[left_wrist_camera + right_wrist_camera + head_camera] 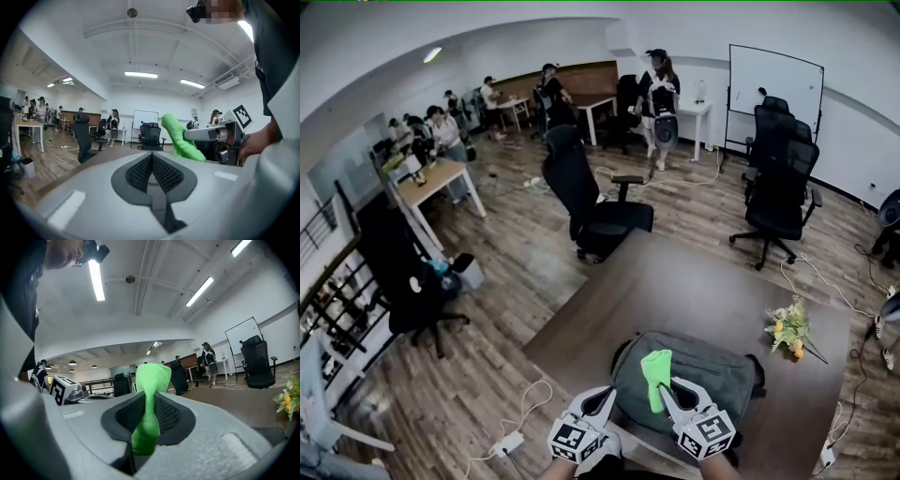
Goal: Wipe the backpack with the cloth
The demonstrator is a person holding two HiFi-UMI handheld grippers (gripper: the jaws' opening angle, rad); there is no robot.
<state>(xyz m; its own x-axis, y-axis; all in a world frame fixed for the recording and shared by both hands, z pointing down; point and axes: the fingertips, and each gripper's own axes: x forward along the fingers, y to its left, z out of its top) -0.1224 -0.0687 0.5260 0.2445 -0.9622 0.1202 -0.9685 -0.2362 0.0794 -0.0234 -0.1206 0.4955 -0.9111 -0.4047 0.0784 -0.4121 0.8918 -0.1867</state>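
A grey-green backpack [703, 373] lies flat on the near part of the brown table [675, 291]. My right gripper [667, 386] hovers over the backpack's left half, shut on a bright green cloth [655, 377] that sticks up and forward from its jaws. In the right gripper view the cloth [149, 399] is pinched between the black pads and stands above them. My left gripper [605, 394] is at the backpack's near left corner, its jaws together with nothing between them. In the left gripper view the right gripper [215, 135] and the cloth [178, 138] show just to the right.
A small bunch of yellow and white flowers [789, 328] lies on the table right of the backpack. Black office chairs [591, 202] stand beyond the table's far edge. Cables and a power strip [508, 442] lie on the wooden floor at the left. Several people stand far back.
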